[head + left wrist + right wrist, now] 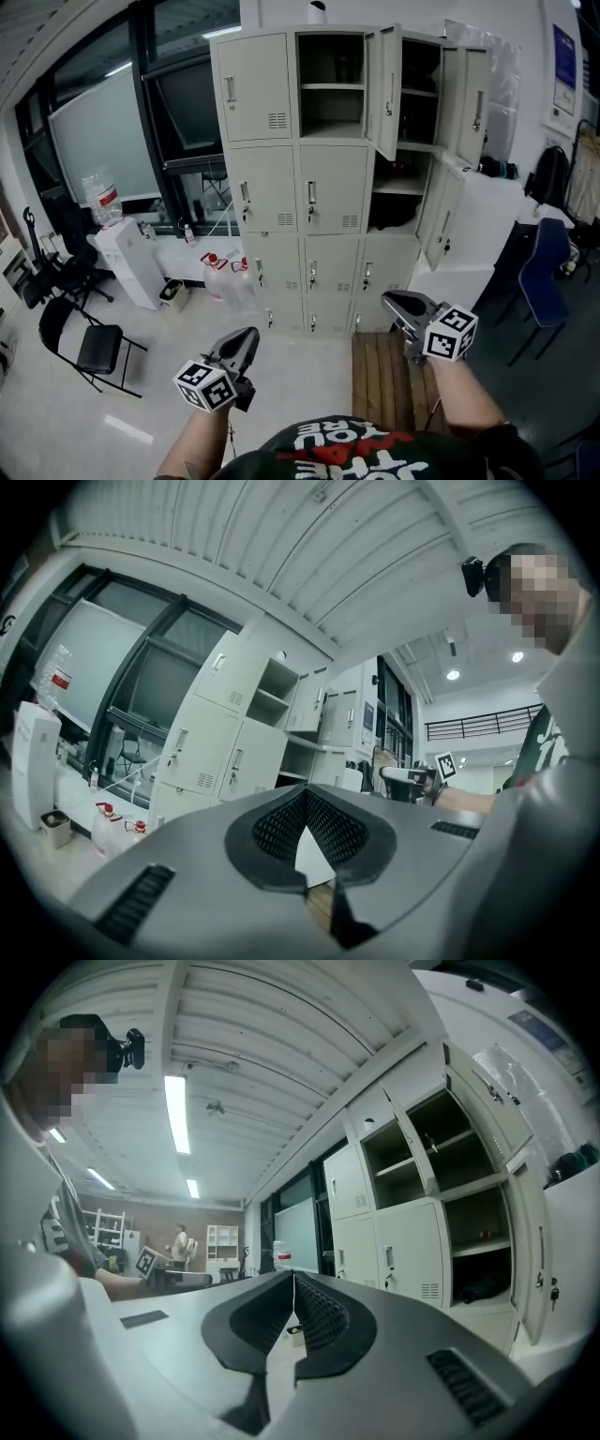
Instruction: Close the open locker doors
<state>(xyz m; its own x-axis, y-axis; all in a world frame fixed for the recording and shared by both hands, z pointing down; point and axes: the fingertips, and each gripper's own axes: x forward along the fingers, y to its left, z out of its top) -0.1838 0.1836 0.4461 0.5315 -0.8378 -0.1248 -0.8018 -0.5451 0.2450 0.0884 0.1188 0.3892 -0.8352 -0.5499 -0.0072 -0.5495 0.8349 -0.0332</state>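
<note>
a person faces the locker bank (309, 178) from well back, with the left gripper (251, 334) and right gripper (390, 298) held out low in front of it. each has its jaws pressed together at the tips and nothing between them.

no door is within reach, so the step in hand looks like the approach. it would go best if the person closes in on the bank's right side, where the open doors are. the wooden pallet (394, 375) at the bank's foot needs care underfoot. closed jaws suit the job, since a blunt tip can push a door flat. the push should land near the handle edge, far from the hinge, and follow through until the door sits flush. the top middle door (387, 89) stands in front of the bank's right column, so shutting it first would likely clear the way.

the bank is pale grey metal, three columns wide, with small handles and vent slots on each door. three doors hang open, and all appear hinged on their right edge. they are the top middle door, the top right door (474, 94) and the door below it (441, 217). the top middle compartment (330, 84) shows a bare shelf. something dark lies in the open second-row compartment (394, 214), but what it is cannot be told. every other door in view on the bank is shut.
</note>
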